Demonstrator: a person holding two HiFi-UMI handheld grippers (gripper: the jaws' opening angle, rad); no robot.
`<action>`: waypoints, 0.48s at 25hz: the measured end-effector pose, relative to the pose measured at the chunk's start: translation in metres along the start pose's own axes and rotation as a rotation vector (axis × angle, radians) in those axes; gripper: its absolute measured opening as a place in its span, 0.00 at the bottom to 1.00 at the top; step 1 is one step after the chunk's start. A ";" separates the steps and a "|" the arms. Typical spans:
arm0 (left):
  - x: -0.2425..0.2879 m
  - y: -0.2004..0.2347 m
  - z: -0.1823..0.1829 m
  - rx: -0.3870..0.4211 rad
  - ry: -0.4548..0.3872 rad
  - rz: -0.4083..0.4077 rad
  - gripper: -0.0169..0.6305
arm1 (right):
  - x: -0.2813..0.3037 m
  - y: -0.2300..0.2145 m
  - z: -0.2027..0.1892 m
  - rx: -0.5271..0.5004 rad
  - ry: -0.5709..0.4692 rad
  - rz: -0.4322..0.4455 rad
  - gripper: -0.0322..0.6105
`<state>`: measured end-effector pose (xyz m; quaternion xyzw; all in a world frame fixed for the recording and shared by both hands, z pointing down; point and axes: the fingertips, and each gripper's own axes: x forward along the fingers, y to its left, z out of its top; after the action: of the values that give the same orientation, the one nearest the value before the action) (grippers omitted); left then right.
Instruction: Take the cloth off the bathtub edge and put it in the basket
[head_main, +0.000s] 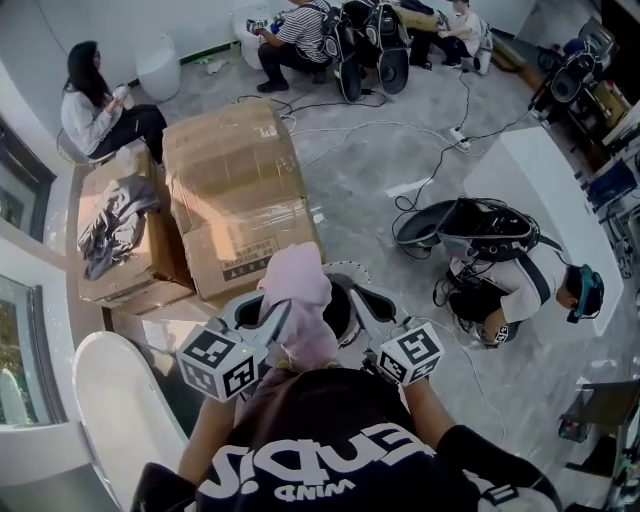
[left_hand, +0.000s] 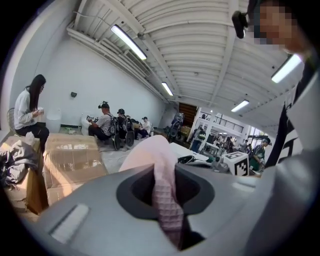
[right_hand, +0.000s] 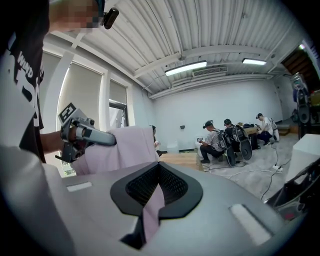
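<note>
Pink cloth (head_main: 298, 300) held aloft, pinched tight in both the left gripper (head_main: 268, 322) and the right gripper (head_main: 362, 308), clear of the white bathtub edge (head_main: 105, 400); carrying appears under way; next, locating the basket, not clearly identifiable here, and releasing above it.

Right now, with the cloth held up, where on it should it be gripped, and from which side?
Pinch a gathered fold near each side of the cloth, one from the left and one from the right, as the left gripper and right gripper do now. It is limp and bunches between them, so two spread pinches likely hold it better than one.
</note>
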<state>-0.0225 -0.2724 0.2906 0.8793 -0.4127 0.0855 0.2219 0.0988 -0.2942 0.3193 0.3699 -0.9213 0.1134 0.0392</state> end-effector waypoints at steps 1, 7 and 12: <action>0.001 -0.002 0.008 0.007 -0.007 -0.013 0.10 | -0.001 0.000 -0.001 0.000 0.004 -0.006 0.06; 0.000 -0.014 0.067 0.097 -0.069 -0.090 0.10 | -0.011 -0.003 -0.011 0.012 0.008 -0.047 0.06; 0.003 -0.022 0.113 0.141 -0.120 -0.133 0.10 | -0.011 -0.010 -0.009 0.021 0.014 -0.071 0.06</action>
<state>-0.0080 -0.3138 0.1847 0.9217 -0.3588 0.0467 0.1394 0.1137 -0.2915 0.3284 0.4020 -0.9060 0.1244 0.0458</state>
